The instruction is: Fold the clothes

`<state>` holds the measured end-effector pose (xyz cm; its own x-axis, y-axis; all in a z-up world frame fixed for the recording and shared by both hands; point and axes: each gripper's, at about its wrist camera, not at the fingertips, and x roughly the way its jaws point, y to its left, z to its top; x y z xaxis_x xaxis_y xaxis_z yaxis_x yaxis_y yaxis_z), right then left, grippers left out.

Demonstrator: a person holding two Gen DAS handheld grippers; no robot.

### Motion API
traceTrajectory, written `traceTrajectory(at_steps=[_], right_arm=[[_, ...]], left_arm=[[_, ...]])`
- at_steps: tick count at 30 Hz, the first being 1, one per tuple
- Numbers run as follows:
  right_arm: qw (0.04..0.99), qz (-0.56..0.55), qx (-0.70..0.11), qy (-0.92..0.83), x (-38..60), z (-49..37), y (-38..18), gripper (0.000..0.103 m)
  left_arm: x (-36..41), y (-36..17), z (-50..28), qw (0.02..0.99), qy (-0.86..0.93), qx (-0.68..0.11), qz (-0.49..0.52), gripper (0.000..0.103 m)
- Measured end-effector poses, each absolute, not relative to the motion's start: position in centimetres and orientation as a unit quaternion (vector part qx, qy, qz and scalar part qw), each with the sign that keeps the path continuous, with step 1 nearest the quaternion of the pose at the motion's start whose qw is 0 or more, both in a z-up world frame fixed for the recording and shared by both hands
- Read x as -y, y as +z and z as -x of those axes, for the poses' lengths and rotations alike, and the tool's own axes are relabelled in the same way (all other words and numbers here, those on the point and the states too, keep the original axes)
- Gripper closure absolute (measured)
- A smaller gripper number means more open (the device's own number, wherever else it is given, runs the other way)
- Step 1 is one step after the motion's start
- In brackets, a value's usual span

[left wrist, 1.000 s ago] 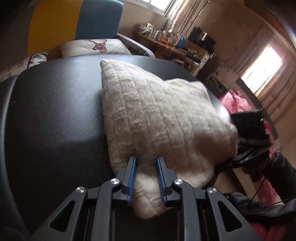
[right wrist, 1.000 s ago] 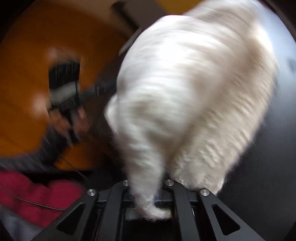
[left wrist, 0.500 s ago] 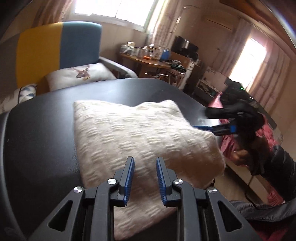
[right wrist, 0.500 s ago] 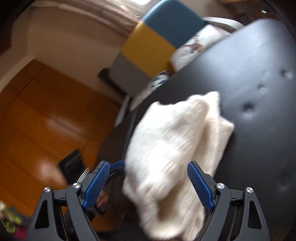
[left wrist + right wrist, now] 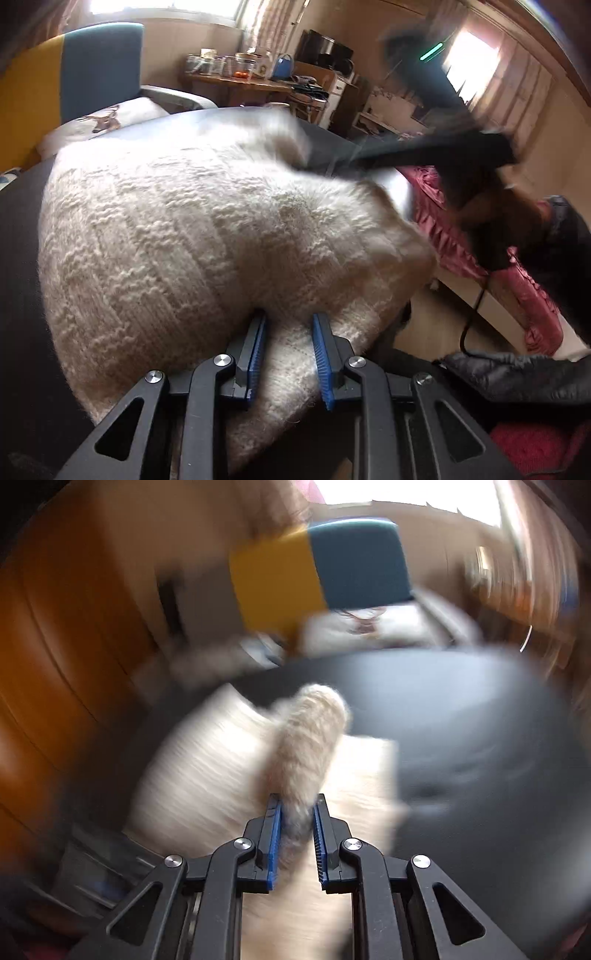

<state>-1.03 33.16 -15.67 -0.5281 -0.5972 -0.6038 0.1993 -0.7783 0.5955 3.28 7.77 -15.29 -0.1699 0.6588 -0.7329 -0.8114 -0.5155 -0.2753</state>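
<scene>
Both tools grip the cream sweater [image 5: 192, 236]: left tool [image 5: 289, 325], right tool [image 5: 297, 808].

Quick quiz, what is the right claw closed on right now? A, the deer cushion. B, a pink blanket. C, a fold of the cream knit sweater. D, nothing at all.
C: in the right wrist view the right claw pinches a raised ridge of the cream knit sweater between its blue pads, above the black table.
</scene>
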Motion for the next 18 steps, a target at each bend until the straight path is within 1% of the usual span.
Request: traceTrajectory(at_steps=[3, 4, 7, 8, 10, 11, 12, 14, 15, 16, 17, 18], right_arm=[[0.221, -0.435, 0.215, -0.846, -33.7, 1.1, -16.6, 0.087], [0.216, -0.438, 0.209, -0.847, -33.9, 1.1, -17.0, 0.087], [0.200, -0.448, 0.190, -0.851, -34.5, 1.1, -17.9, 0.085], [0.195, -0.451, 0.183, -0.851, -34.6, 1.1, -18.3, 0.083], [0.184, -0.457, 0.170, -0.853, -35.0, 1.2, -18.9, 0.075], [0.179, -0.461, 0.164, -0.854, -35.2, 1.2, -19.2, 0.064], [0.174, -0.463, 0.158, -0.854, -35.4, 1.2, -19.5, 0.057], [0.174, -0.466, 0.152, -0.854, -35.4, 1.3, -19.4, 0.052], [0.174, -0.467, 0.149, -0.854, -35.4, 1.4, -19.3, 0.050], [0.173, -0.468, 0.146, -0.854, -35.4, 1.5, -19.3, 0.050], [0.173, -0.469, 0.143, -0.854, -35.5, 1.6, -19.2, 0.049], [0.173, -0.470, 0.140, -0.854, -35.5, 1.7, -19.2, 0.049]], left_arm=[[-8.4, -14.5, -4.0, 0.485, 0.751, -0.116, 0.432, 0.080], [-8.5, -13.9, -3.9, 0.488, 0.748, -0.111, 0.436, 0.080], [-8.6, -11.4, -3.5, 0.519, 0.742, -0.047, 0.420, 0.080], [-9.2, -10.9, -3.4, 0.521, 0.747, -0.044, 0.411, 0.079], [-10.6, -10.4, -3.2, 0.521, 0.754, -0.042, 0.397, 0.079], [-11.5, -10.5, -3.1, 0.524, 0.753, -0.039, 0.397, 0.079], [-12.5, -10.8, -3.1, 0.531, 0.747, -0.035, 0.399, 0.079], [-15.0, -12.9, -3.7, 0.538, 0.725, -0.064, 0.425, 0.080], [-16.5, -14.5, -3.7, 0.533, 0.716, -0.093, 0.441, 0.081], [-17.4, -15.8, -4.5, 0.530, 0.720, -0.123, 0.431, 0.081], [-17.5, -16.0, -5.4, 0.532, 0.734, -0.132, 0.402, 0.081], [-17.6, -16.1, -5.2, 0.529, 0.733, -0.120, 0.410, 0.081]])
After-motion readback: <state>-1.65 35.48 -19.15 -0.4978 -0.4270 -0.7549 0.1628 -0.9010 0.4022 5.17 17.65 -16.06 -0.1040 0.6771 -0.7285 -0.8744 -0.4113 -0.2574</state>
